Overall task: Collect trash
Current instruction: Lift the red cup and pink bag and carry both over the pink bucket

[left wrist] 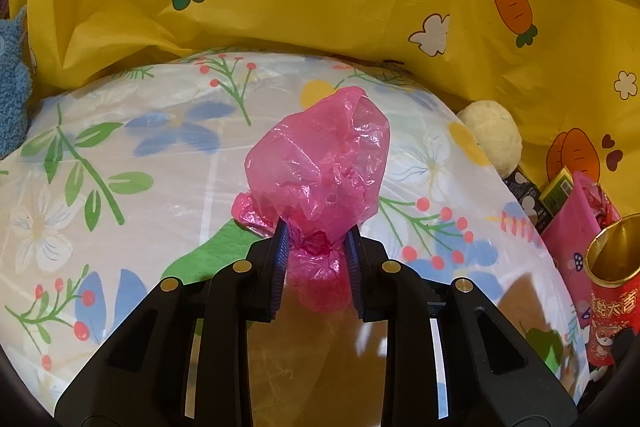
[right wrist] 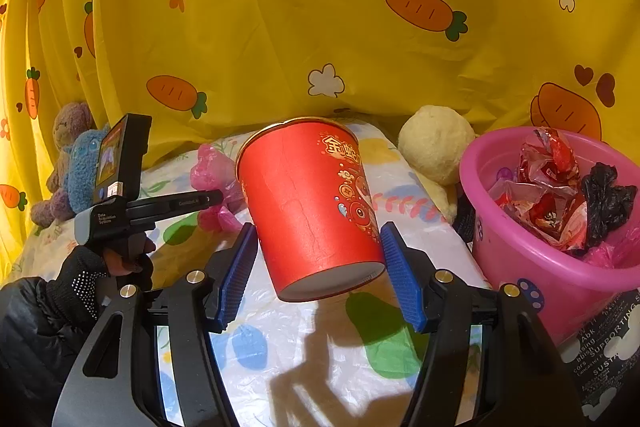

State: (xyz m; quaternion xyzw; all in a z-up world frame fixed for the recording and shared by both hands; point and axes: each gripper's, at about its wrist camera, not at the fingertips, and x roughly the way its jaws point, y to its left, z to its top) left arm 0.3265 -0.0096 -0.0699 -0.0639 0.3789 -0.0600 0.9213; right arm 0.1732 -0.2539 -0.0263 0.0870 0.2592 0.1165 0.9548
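Observation:
My left gripper [left wrist: 316,243] is shut on a crumpled pink plastic bag [left wrist: 320,163] and holds it above the floral table cover [left wrist: 120,155]. The same bag [right wrist: 212,167] and the left gripper [right wrist: 216,195] show at the left of the right wrist view. My right gripper [right wrist: 320,267] is shut on a red paper cup [right wrist: 308,203] with gold print, tilted and lifted off the table. The cup also shows at the right edge of the left wrist view [left wrist: 612,291]. A pink bucket [right wrist: 520,259] at the right holds red wrappers [right wrist: 548,187] and a black bag [right wrist: 604,195].
A yellow carrot-print curtain [right wrist: 320,7] hangs behind the table. A cream plush ball [right wrist: 436,143] lies by the bucket. A blue plush [right wrist: 82,171] and a purple plush [right wrist: 72,123] sit at the far left. A black printed bag [right wrist: 608,347] lies at the right.

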